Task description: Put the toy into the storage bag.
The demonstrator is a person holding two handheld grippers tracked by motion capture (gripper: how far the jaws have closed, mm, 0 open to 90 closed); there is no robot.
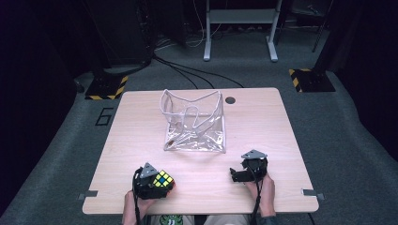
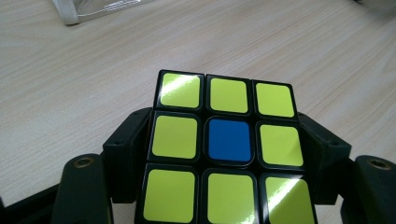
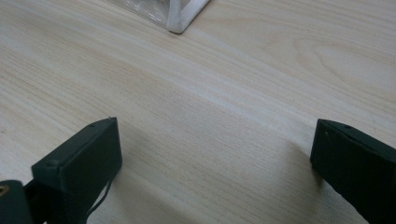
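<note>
A Rubik's cube [image 1: 163, 180] sits between the jaws of my left gripper [image 1: 157, 183] near the table's front left edge. In the left gripper view the cube [image 2: 226, 144] shows a yellow face with a blue centre, and both black jaws press its sides. My right gripper [image 1: 244, 172] rests low over the wood at the front right, jaws wide apart with bare table between them [image 3: 215, 154]. A clear plastic bag [image 1: 195, 122] with a white rim stands open at the table's middle, its corner [image 3: 180, 16] ahead of the right gripper.
The wooden table [image 1: 141, 122] has a round cable hole [image 1: 230, 100] at the back. Beyond it stand a white desk frame [image 1: 239, 28] and floor cables [image 1: 187, 70]. Yellow-black striped base plates [image 1: 107, 87] flank the table.
</note>
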